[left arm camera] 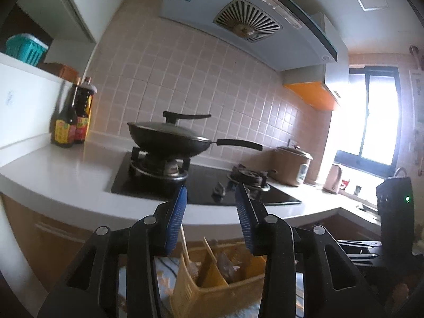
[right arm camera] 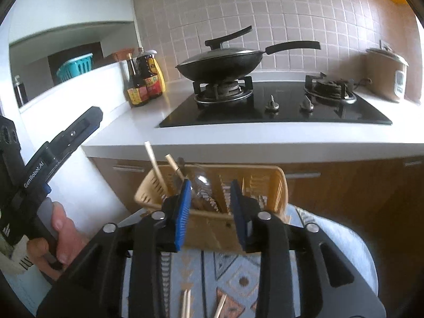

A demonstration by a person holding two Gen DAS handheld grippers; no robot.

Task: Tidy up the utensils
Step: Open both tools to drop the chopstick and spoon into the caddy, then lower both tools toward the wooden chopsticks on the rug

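The yellow utensil basket (right arm camera: 212, 206) stands on a patterned cloth (right arm camera: 238, 283) below the front edge of the white countertop (right arm camera: 238, 135), with 2 pale chopsticks (right arm camera: 153, 164) leaning upright in its left compartment and a clear plastic item in the middle one. The right gripper (right arm camera: 210, 209) hangs just before the basket, jaws partly spread and pinching nothing. The left gripper (left arm camera: 210, 212) points level above the basket's rim (left arm camera: 201, 286), also partly spread and empty; a hand (right arm camera: 61, 238) grips its handle. More chopsticks (right arm camera: 185, 302) lie loose on the cloth at its near edge. Behind, a lidded black wok (right arm camera: 220, 61) sits on the stove's left burner, sauce bottles (right arm camera: 144, 79) stand at the counter's left corner, and a rice cooker (right arm camera: 387, 74) stands at its right.
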